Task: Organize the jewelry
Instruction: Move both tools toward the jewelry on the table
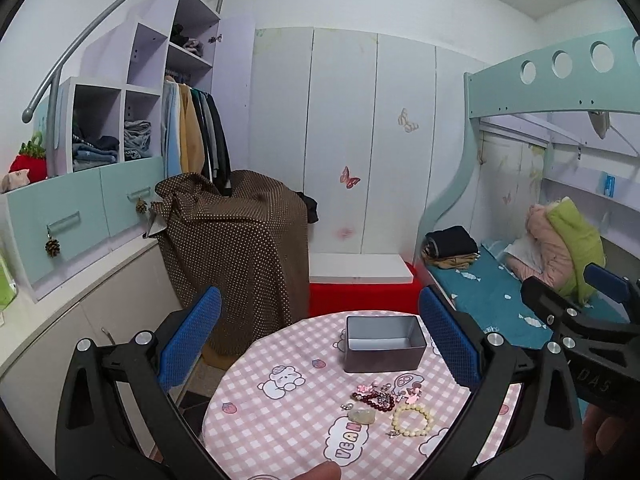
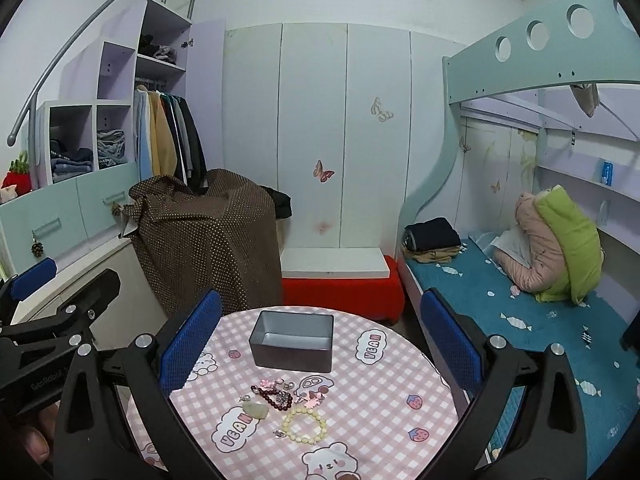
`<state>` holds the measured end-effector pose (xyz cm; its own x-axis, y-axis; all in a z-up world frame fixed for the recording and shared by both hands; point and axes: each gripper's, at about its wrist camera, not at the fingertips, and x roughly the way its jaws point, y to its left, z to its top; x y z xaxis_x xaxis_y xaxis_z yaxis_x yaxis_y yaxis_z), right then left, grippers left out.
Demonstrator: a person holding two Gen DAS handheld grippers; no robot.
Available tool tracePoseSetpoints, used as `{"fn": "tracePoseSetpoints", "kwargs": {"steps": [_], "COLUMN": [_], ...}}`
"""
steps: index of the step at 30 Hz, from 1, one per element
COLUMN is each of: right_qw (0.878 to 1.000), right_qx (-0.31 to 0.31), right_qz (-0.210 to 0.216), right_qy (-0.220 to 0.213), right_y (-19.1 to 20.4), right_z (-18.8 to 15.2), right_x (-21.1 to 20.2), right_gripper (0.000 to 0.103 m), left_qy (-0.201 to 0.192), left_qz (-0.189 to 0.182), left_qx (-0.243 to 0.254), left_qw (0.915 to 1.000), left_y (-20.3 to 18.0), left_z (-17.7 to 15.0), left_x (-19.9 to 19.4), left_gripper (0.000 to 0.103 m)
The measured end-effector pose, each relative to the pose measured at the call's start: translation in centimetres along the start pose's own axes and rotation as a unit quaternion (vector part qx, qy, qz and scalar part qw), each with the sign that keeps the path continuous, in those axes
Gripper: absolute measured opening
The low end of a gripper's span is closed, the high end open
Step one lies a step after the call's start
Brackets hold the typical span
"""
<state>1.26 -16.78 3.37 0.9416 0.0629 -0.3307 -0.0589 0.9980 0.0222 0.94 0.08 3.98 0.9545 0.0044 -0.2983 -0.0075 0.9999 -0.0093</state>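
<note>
A grey metal box stands open and empty on the round table with a pink checked cloth. In front of it lies loose jewelry: a cream bead bracelet, a dark red bead bracelet, a pale green stone pendant, pink charms and small silver pieces. My left gripper is open above the table, and also shows in the right wrist view. My right gripper is open, and also shows in the left wrist view. Both are empty.
A chair draped in brown dotted cloth stands behind the table on the left. A red box with a white board is behind it. A bed with a blue sheet lies to the right. Cupboards line the left wall.
</note>
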Motion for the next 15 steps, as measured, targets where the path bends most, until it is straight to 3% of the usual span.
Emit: {"fn": "tracePoseSetpoints", "kwargs": {"steps": [4,9,15], "right_qw": [1.000,0.999,0.986], "right_qx": [-0.001,-0.004,-0.023], "right_qz": [0.001,0.001,0.015], "right_qy": [0.003,0.043,0.167], "right_y": [0.0,-0.5,-0.6], "right_z": [-0.3,-2.3,-9.3], "right_x": [0.1,2.2,8.6], "right_gripper": [0.096,0.096,0.096], "left_qy": [0.004,0.032,0.109], "left_qz": [0.002,0.009,0.020], "left_qx": [0.001,0.004,0.008], "left_qw": [1.0000,0.9995,0.9938], "left_y": [-0.1,0.4,1.2], "left_z": [-0.3,-1.6,-6.4], "left_x": [0.0,1.9,6.3], "left_gripper": [0.098,0.098,0.098]}}
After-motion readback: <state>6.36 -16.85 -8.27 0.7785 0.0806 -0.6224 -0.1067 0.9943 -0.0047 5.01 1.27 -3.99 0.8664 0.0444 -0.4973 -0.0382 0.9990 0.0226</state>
